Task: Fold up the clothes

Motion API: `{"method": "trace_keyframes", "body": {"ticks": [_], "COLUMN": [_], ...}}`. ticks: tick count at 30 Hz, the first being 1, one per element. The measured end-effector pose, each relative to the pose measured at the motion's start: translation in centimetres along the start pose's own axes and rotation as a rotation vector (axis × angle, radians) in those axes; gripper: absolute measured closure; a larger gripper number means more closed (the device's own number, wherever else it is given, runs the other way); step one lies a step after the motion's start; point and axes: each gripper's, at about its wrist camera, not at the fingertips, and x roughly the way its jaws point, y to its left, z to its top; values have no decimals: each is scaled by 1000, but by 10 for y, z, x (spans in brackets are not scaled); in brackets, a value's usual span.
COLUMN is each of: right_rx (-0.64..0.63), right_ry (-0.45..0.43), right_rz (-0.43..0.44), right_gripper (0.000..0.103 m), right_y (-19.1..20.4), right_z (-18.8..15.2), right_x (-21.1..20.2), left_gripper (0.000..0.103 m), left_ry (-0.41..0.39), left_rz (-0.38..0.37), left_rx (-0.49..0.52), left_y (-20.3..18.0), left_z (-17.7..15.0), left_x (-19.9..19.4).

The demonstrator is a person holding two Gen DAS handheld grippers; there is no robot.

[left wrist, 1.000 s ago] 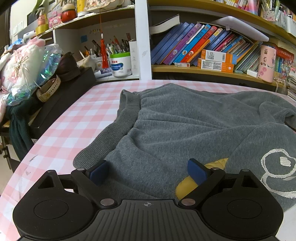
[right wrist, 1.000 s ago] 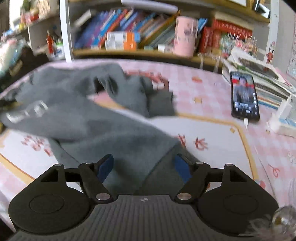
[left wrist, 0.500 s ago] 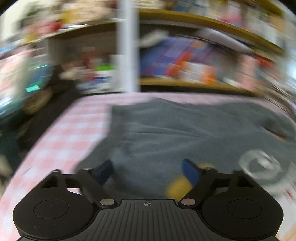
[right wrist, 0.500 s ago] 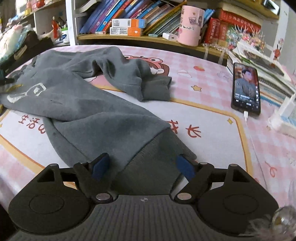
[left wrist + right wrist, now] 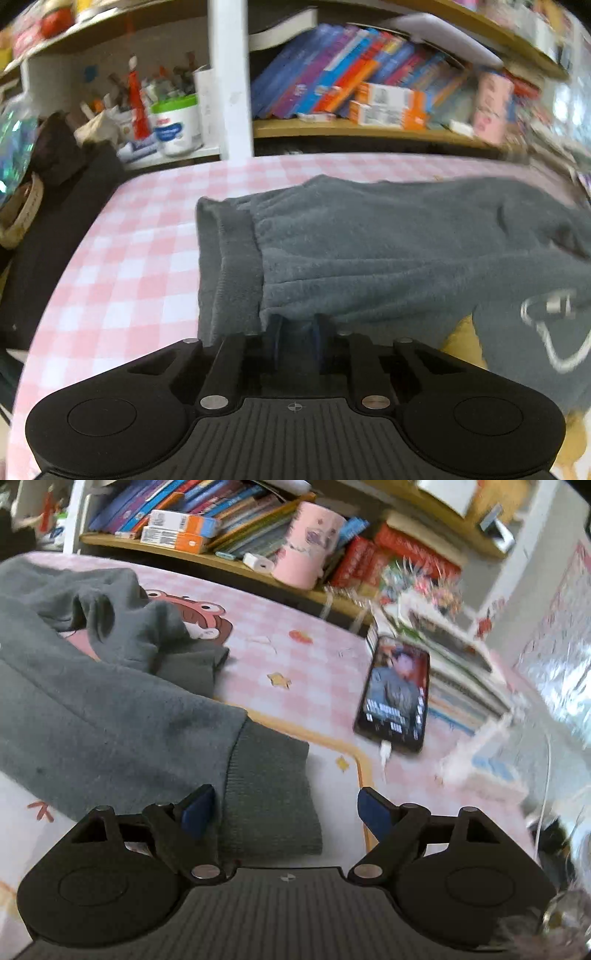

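A grey fleece sweatshirt (image 5: 388, 251) with a white outline print lies spread on the pink-and-white checked tablecloth (image 5: 122, 266), straight ahead of both tools. The left gripper (image 5: 295, 338) has just been closing, and its blue pads now pinch a fold of the fleece right beside the ribbed hem band (image 5: 225, 273), which runs away from it to its left. The right gripper (image 5: 282, 808) stands wide, its jaws unclosed, with a ribbed knit cuff (image 5: 269, 794) of the same garment lying flat between the fingers, nearer its left finger.

To fold well, the right jaws should probably shut on the cuff's thick rib rather than the softer fleece behind it; then both ends can be lifted together so the cloth hangs evenly.

The fleece looks soft, fuzzy and limp; the ribbing looks denser. Something yellow (image 5: 461, 339) shows under the sweatshirt, to the right of the left gripper. Beyond the right gripper, to its right, a black smartphone (image 5: 397, 694) lies flat with its screen lit.
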Motion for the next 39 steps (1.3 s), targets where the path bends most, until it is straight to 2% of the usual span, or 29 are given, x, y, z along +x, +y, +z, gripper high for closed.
{"method": "trace_keyframes", "body": {"ticks": [4, 8, 11, 14, 18, 22, 24, 26, 30, 34, 36, 37, 39], "right_rx": [-34, -27, -23, -10, -6, -18, 6, 7, -41, -59, -64, -67, -38], "right_ry": [-18, -42, -71, -79, -56, -37, -20, -19, -40, -58, -63, -65, -60], "right_rz": [18, 117, 223, 282, 275, 104, 54, 56, 95, 182, 189, 192, 204], "right_gripper": [21, 21, 20, 20, 20, 20, 20, 20, 21, 20, 20, 20, 20], "right_y": [14, 24, 36, 44, 41, 21, 12, 12, 24, 34, 37, 39, 36], "right_z": [8, 14, 18, 23, 25, 15, 12, 10, 8, 7, 4, 3, 0], "right_x": [3, 1, 0, 2, 3, 6, 9, 6, -4, -13, -17, -20, -21], "left_gripper": [83, 83, 83, 83, 84, 84, 84, 84, 83, 83, 79, 72, 70], "left_ry": [-17, -17, -15, -13, -20, -56, -69, -76, -67, -42, -61, -79, -90], "left_rz": [97, 189, 252, 286, 275, 137, 130, 139, 107, 155, 159, 142, 89], "left_rx": [63, 15, -48, -73, -49, -38, -7, 20, -31, -66, -50, -52, -76], "left_y": [-3, 18, 36, 46, 39, 19, 7, 0, 17, 26, 18, 14, 10], "left_z": [-4, -11, -20, -28, -31, -36, -37, -37, -37, -39, -43, -47, -55], "left_x": [-1, -12, -25, -36, -41, -43, -41, -40, -41, -52, -66, -74, -84]}}
